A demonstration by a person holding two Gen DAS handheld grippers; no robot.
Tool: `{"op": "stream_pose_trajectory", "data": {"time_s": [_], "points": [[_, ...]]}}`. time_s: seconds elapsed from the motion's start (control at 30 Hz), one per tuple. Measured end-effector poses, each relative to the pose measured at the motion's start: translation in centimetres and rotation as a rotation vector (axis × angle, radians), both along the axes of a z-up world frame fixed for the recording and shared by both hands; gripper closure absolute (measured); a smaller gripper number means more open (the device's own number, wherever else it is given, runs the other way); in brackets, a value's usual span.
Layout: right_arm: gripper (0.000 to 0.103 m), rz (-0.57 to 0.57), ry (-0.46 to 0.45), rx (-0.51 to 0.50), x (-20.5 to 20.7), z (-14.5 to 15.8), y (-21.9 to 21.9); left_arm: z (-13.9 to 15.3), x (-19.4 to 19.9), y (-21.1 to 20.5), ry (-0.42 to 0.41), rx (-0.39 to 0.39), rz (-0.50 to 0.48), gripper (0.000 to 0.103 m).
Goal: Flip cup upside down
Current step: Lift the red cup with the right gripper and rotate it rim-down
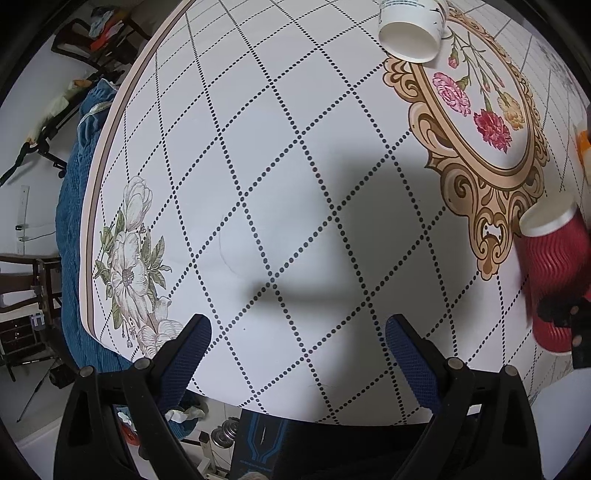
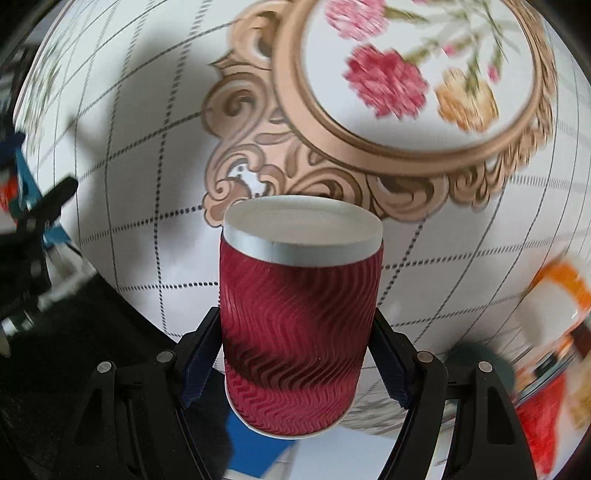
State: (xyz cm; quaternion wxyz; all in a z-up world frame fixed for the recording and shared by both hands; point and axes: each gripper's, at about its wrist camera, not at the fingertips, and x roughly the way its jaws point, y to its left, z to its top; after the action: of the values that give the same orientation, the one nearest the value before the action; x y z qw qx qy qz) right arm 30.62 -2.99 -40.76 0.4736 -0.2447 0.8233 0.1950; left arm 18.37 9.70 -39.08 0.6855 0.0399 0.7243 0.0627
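Observation:
A red ribbed paper cup [image 2: 295, 314] with a white rim is held between my right gripper's [image 2: 295, 354] two blue-padded fingers, above the patterned table; its white rim end points away from the camera. The view is motion-blurred. In the left wrist view the same cup [image 1: 554, 273] shows at the right edge, tilted, with the right gripper's black body beside it. My left gripper [image 1: 299, 343] is open and empty, hovering over the table near its front edge. A white paper cup [image 1: 412, 29] lies on its side at the far end of the table.
The round table [image 1: 258, 147] has a white cloth with a dotted diamond grid and a floral medallion [image 1: 476, 107]. Orange and white items [image 2: 554, 314] stand at the right. A blue cushioned chair [image 1: 74, 206] and furniture are left of the table.

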Motion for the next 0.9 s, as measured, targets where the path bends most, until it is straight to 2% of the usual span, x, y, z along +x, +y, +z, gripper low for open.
{"op": "stream_pose_trajectory", "data": {"time_s": [0.13, 0.37, 0.43, 0.57, 0.77, 0.8, 0.87, 0.9], "points": [[0.025, -0.107, 0.026, 0.004, 0.0, -0.2, -1.5, 0.1, -0.1, -0.4, -0.001, 0.0, -0.007, 0.006], [0.023, -0.217, 0.05, -0.003, 0.2, -0.7, -4.0, 0.2, -0.3, -1.5, 0.0, 0.003, -0.016, 0.006], [0.023, -0.245, 0.057, -0.01, -0.9, -0.4, -3.5, 0.3, -0.4, -1.7, -0.003, 0.005, -0.018, 0.006], [0.02, -0.262, 0.047, -0.008, -0.1, -0.4, -4.1, 0.6, -0.8, -2.1, -0.004, 0.009, -0.018, 0.006], [0.02, -0.261, 0.005, 0.002, 1.0, -0.2, -4.3, 0.9, -1.3, -2.2, -0.005, 0.013, -0.018, 0.006], [0.021, -0.255, -0.008, 0.001, 1.1, 0.0, -4.5, 1.0, -1.4, -2.2, -0.006, 0.014, -0.02, 0.006], [0.029, -0.242, -0.033, 0.004, 1.2, 0.6, -4.2, 1.2, -1.5, -2.3, -0.008, 0.016, -0.024, 0.006], [0.029, -0.241, -0.041, 0.004, 1.3, 0.5, -4.1, 1.3, -1.5, -2.3, -0.009, 0.016, -0.025, 0.006]]}}
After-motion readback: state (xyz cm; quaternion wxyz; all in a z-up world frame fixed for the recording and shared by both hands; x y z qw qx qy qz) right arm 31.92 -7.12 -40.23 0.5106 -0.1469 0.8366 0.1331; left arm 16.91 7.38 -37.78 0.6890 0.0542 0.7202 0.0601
